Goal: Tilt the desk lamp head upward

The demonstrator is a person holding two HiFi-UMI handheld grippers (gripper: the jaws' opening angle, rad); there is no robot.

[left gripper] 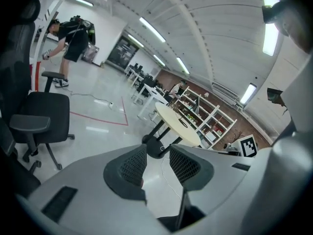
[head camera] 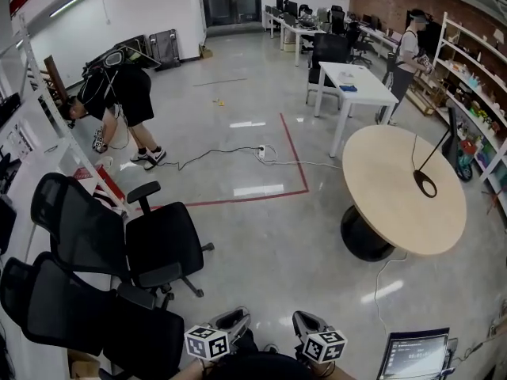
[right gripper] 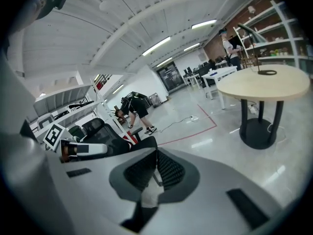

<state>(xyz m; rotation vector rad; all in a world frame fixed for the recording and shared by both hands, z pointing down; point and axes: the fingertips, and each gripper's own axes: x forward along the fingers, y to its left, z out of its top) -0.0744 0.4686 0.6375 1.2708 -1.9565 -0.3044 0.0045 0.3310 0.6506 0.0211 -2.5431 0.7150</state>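
Round wooden table (head camera: 396, 204) on black pedestal, standing on glossy grey floor (head camera: 261, 244). On tabletop: desk lamp (head camera: 425, 184) (ring base toward right side, thin arm leaning up-right). On floor: red tape line (head camera: 295, 161), power strip (head camera: 261, 152) with cable, black office chairs (head camera: 158, 244) at left. White table (head camera: 356, 81) behind, small blue item (head camera: 348, 89) on it.

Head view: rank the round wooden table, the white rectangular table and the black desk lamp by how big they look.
1. round wooden table
2. white rectangular table, though farther off
3. black desk lamp
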